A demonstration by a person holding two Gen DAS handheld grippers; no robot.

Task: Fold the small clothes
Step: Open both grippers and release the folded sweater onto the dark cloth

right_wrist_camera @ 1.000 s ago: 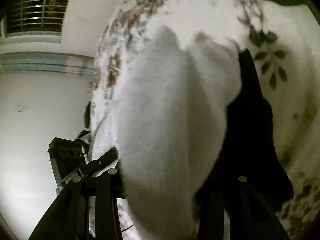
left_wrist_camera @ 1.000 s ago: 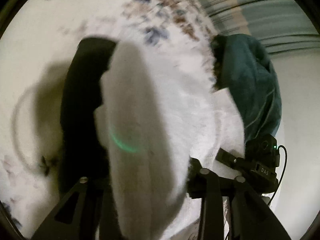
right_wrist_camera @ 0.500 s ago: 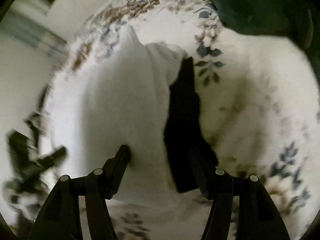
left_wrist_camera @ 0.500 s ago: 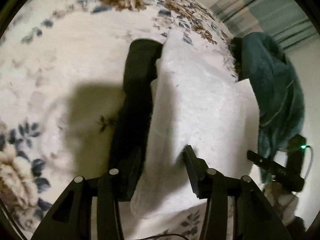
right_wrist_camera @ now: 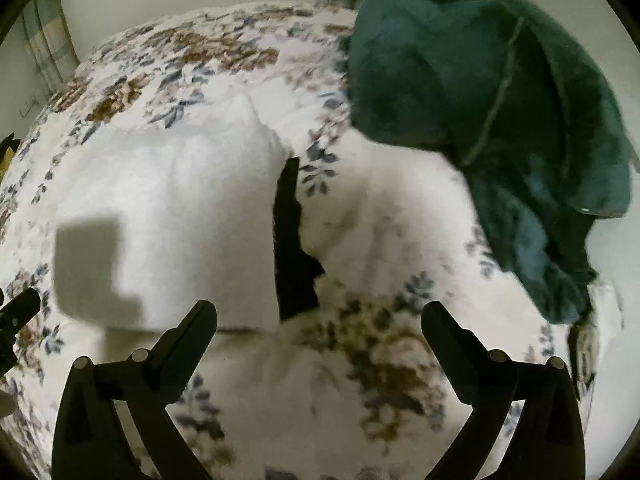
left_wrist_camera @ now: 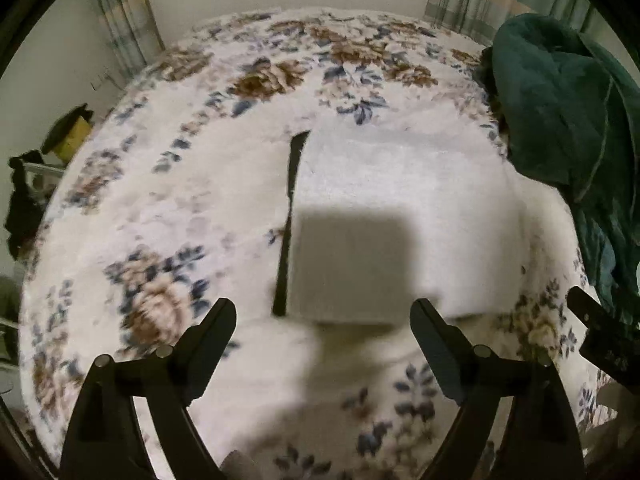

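Tongs stand spread wide and empty, your left tongs [left_wrist_camera: 322, 312] and right tongs [right_wrist_camera: 319, 316] above the folded white cloth [left_wrist_camera: 400, 216] on the floral bedspread [left_wrist_camera: 160, 200], black garment [right_wrist_camera: 290, 248] beneath.

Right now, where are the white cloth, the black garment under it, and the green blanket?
white cloth [left_wrist_camera: 400, 184]: left wrist view, middle of its top face.
black garment [right_wrist_camera: 290, 240]: right wrist view, strip showing beside the cloth.
green blanket [right_wrist_camera: 480, 80]: right wrist view, upper bulk.

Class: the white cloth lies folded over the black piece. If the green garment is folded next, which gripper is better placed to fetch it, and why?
Probably the right gripper: open, with the green garment large just ahead. From the left gripper, it sits at the far edge beyond the white cloth.
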